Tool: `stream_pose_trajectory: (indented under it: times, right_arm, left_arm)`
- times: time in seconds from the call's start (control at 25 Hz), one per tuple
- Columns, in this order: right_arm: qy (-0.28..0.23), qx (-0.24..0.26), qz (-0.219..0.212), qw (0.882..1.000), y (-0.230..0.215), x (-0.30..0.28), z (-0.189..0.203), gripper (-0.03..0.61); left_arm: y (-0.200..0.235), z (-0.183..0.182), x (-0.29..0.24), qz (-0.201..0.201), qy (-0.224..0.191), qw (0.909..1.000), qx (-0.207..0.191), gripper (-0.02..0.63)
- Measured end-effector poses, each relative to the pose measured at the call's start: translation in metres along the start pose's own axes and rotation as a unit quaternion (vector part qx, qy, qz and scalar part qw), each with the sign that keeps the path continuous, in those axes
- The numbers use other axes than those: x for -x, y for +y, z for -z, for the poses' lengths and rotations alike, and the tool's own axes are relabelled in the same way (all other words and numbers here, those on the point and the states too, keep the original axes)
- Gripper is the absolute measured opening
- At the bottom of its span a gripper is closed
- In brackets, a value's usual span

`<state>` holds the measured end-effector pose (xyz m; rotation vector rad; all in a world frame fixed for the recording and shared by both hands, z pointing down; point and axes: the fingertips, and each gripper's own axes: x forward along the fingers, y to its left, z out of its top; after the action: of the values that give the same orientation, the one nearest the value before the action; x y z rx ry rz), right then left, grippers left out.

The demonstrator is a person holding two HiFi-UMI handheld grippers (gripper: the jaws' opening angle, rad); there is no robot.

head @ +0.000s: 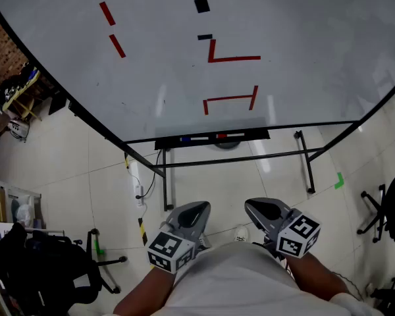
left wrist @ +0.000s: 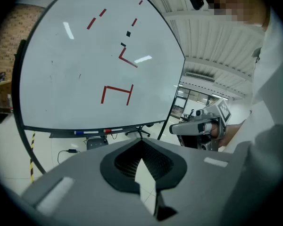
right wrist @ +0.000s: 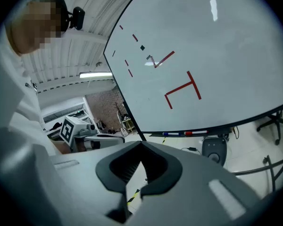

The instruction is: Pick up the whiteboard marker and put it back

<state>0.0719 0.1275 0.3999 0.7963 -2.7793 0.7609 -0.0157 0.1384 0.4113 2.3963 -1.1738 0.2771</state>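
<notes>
Left tongs (head: 192, 210) low and close to the body, tips pressed together, nothing between them. Right tongs (head: 266, 209) just beside, likewise closed and empty. Both aimed at the whiteboard (head: 296, 25) but well apart from it, with bare floor (head: 204, 183) between. Red strokes (head: 232, 59) across the board and two small black squares (head: 201, 5) above them. Down on the tray (head: 253, 135) under the board's lower edge, a blue-capped whiteboard marker (head: 184, 139) lying flat, end to end with a red-capped whiteboard marker (head: 222, 136). Neither marker touched by either tongs. Off to the left, a black office chair (head: 46, 262) on the tiles.
</notes>
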Motion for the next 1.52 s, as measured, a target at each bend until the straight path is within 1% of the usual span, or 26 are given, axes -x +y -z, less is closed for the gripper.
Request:
stream_pose_trajectory:
  times: [0.28,0.48,0.6,0.72,0.88,1.0,1.12,1.32,1.52]
  right_arm:
    - [0.011,0.003,-0.019,1.000,-0.021,0.020,-0.006,0.002]
    - [0.022,0.008,-0.041,0.999,-0.039,0.028,-0.004,0.002]
    - [0.030,0.005,-0.049,0.998,-0.050,0.028,-0.001,0.002]
    - [0.031,0.001,-0.056,0.998,-0.053,0.024,-0.002,0.002]
    - [0.030,0.001,-0.056,0.998,-0.058,0.008,-0.008,0.002]
    - [0.029,-0.001,-0.048,0.998,-0.062,-0.008,-0.013,0.002]
    - [0.024,-0.003,-0.030,0.999,-0.066,-0.024,-0.023,0.002]
    - [0.011,-0.001,0.010,1.000,-0.070,-0.059,-0.044,0.002]
    - [-0.005,-0.009,0.051,0.999,-0.071,-0.096,-0.058,0.002]
  left_arm:
    - [-0.013,-0.004,-0.018,-0.027,-0.001,0.9996,0.000,0.016]
    - [-0.021,0.004,-0.026,-0.059,0.000,0.9982,0.006,0.015]
    - [-0.025,0.009,-0.028,-0.072,0.004,0.9973,0.012,0.015]
    - [-0.019,0.008,-0.027,-0.082,0.006,0.9964,0.019,0.016]
    - [0.000,0.004,-0.030,-0.089,0.006,0.9956,0.026,0.015]
    - [0.019,-0.003,-0.035,-0.081,0.009,0.9964,0.024,0.015]
    - [0.043,-0.019,-0.042,-0.064,0.008,0.9978,0.012,0.015]
    - [0.084,-0.050,-0.056,-0.021,0.016,0.9991,-0.033,0.015]
    - [0.122,-0.066,-0.062,0.024,0.029,0.9961,-0.080,0.015]
